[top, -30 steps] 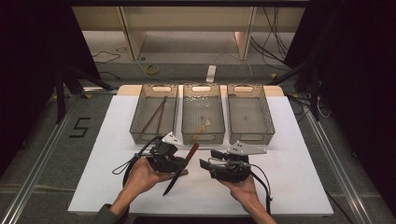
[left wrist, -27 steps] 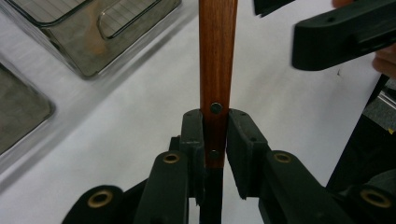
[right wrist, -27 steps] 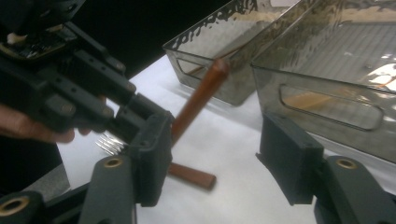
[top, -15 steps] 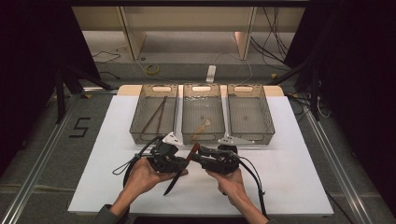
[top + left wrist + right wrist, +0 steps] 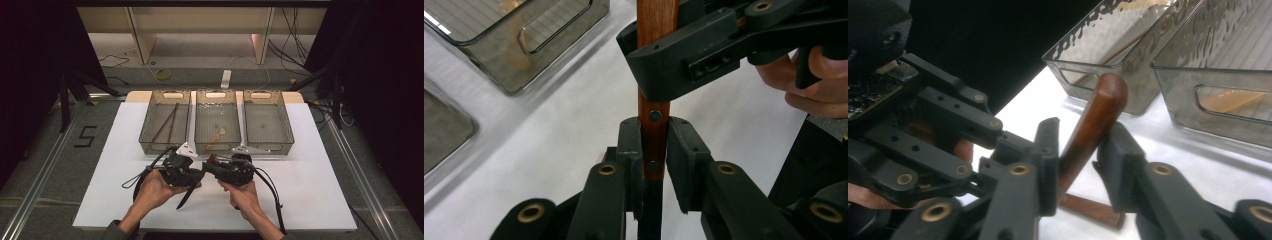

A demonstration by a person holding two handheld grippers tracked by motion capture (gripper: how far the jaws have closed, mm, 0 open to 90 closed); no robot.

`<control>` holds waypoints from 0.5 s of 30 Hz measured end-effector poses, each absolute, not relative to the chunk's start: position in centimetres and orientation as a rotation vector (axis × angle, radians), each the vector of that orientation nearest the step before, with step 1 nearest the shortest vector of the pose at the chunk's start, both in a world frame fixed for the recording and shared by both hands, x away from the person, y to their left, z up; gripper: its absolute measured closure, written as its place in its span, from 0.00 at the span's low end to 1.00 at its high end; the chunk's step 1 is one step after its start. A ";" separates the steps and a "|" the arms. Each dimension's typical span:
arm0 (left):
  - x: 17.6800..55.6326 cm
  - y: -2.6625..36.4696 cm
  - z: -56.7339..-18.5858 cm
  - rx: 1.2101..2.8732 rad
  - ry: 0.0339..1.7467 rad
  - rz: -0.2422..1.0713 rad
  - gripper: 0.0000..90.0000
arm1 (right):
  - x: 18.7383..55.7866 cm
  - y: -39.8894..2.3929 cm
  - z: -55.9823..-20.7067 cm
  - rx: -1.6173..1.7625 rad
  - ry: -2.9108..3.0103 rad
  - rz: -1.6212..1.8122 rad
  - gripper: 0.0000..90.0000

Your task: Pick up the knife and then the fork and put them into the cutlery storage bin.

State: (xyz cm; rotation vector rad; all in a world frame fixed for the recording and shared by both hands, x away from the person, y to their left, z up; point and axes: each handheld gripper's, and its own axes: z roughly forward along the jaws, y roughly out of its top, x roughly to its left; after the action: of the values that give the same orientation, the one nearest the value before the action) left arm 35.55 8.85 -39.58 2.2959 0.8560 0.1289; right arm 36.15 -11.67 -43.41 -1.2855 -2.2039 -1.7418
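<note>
Item: wooden-handled knife (image 5: 192,179), reddish-brown handle with rivets and dark blade, held tilted above the white desk (image 5: 320,185) just in front of the middle bin, blade end pointing down toward the person. Left hand-held gripper (image 5: 196,175): clamped on the handle at the riveted section near the blade, both pads pressed against the wood in the left gripper view (image 5: 654,150). Right hand-held gripper (image 5: 209,167): jaws have just been closing around the rounded butt end of the same handle (image 5: 1088,135); in the right gripper view the left pad lies against the wood and the right pad sits just beside it, so a full grip cannot be told. The two grippers face each other, tips near together, each carried in one hand. Behind them, three clear bins stand side by side: left bin (image 5: 150,135) holds thin dark sticks, middle bin (image 5: 200,145) holds a small light-brown object, right bin (image 5: 287,135).
</note>
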 end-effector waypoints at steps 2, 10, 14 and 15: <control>35.5 8.8 -39.6 2.293 0.854 0.130 0.85 | 36.1 -11.7 -43.4 -1.287 -2.180 -1.745 0.84; 35.4 9.7 -37.8 2.214 0.830 0.167 0.81 | 36.1 -12.8 -41.9 -1.263 -2.132 -1.810 0.91; 35.2 9.7 -37.5 2.191 0.834 0.171 0.57 | 36.2 -13.4 -40.8 -1.242 -2.126 -1.835 0.91; 35.2 9.7 -37.3 2.180 0.833 0.166 0.47 | 36.4 -14.2 -40.1 -1.255 -2.142 -1.868 0.91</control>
State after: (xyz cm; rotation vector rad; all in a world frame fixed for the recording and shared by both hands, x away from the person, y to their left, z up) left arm 35.16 9.71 -37.34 2.1804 0.8334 0.1657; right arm 36.36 -14.18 -40.11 -1.2553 -2.1417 -1.8684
